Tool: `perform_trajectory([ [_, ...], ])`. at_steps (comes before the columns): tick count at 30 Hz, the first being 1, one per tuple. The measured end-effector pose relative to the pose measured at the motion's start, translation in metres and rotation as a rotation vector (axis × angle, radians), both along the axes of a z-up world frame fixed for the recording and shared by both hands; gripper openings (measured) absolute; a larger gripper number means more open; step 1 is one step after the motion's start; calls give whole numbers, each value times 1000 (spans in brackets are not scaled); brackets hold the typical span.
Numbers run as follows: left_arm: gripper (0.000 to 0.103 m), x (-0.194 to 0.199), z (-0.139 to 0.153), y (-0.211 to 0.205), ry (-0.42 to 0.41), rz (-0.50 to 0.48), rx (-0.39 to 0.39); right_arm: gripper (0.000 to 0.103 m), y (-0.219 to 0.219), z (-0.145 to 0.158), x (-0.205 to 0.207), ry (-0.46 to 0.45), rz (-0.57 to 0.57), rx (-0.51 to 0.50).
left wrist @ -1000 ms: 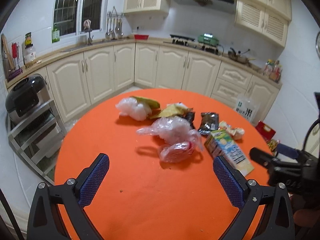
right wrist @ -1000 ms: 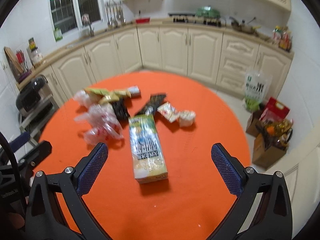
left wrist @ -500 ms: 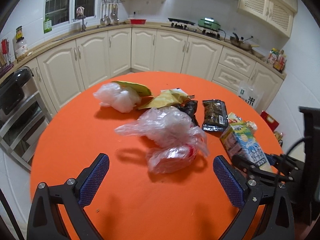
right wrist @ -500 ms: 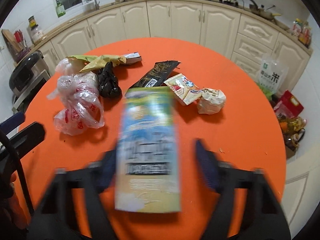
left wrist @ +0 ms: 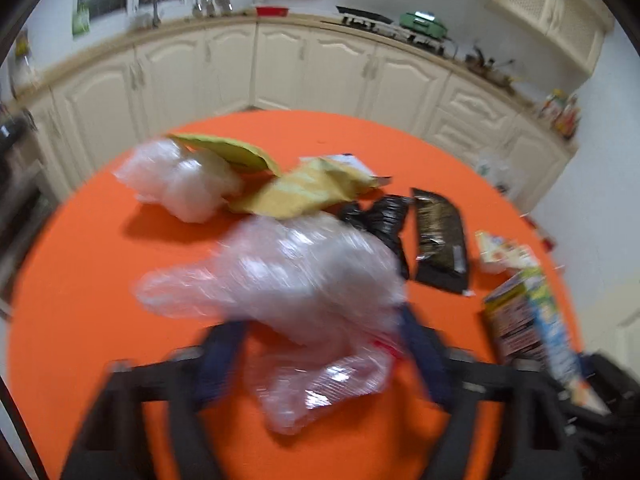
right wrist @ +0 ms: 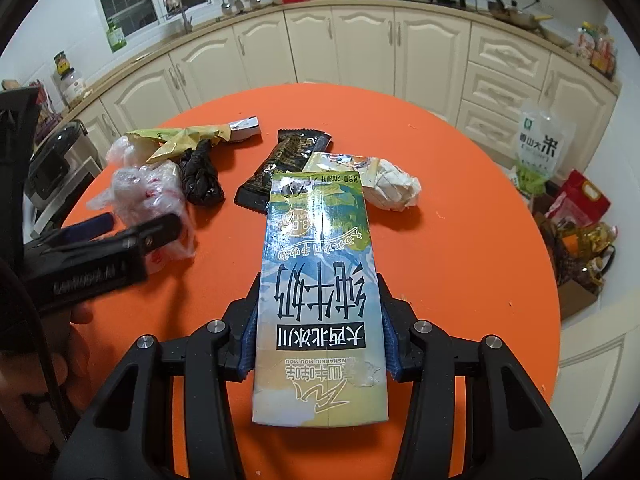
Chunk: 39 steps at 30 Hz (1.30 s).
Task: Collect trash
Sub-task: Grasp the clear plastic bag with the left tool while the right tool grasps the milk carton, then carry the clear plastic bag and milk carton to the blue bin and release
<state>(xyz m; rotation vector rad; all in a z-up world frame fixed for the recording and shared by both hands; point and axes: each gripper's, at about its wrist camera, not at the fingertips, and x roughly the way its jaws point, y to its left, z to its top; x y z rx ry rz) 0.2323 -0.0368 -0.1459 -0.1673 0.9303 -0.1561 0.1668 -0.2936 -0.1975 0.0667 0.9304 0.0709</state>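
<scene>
On the round orange table (left wrist: 80, 320) lies a crumpled clear plastic bag (left wrist: 304, 280) with red print. My left gripper (left wrist: 324, 356) straddles it with a finger at each side; the jaws are closing and the picture is blurred. The right wrist view also shows the left gripper (right wrist: 128, 226) at that bag (right wrist: 148, 188). My right gripper (right wrist: 320, 344) is shut on a blue and green milk carton (right wrist: 320, 264), pads pressed to its long sides. The carton (left wrist: 528, 320) appears at the right edge of the left wrist view.
More trash lies behind: a white plastic bag (left wrist: 180, 180), a yellow wrapper (left wrist: 308, 188), a knotted black bag (right wrist: 200, 180), a dark snack wrapper (right wrist: 280, 168) and crumpled white paper (right wrist: 392, 188). Cream cabinets (right wrist: 360, 40) ring the room. Bags (right wrist: 540, 152) stand on the floor at the right.
My left gripper has moved forward over the table to the clear bag and its jaws have narrowed around it. My right gripper has closed on the milk carton.
</scene>
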Motion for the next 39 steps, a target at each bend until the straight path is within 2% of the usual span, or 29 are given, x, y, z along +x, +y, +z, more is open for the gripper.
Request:
perform_trajectory([
  [2, 45, 13, 2, -1, -12, -12, 1, 45, 1, 2, -3, -4, 0, 4],
  [7, 32, 22, 4, 7, -36, -33, -21, 45, 2, 10, -12, -23, -2, 15],
  [14, 30, 1, 7, 9, -104, -43, -18, 45, 2, 25, -35, -58, -9, 40],
  [18, 30, -32, 5, 6, -154, -54, -8, 45, 1, 33, -51, -81, -17, 48],
  [21, 30, -70, 5, 8, -192, -72, -4, 45, 1, 40, -63, -103, -23, 57],
  [27, 30, -130, 22, -4, -280, -110, -17, 45, -7, 63, -89, -170, -35, 78],
  [33, 30, -164, 42, -27, -354, -169, -15, 45, -32, 92, -117, -255, -63, 106],
  [39, 30, -193, 57, -67, -401, -269, -16, 45, -78, 113, -147, -328, -147, 111],
])
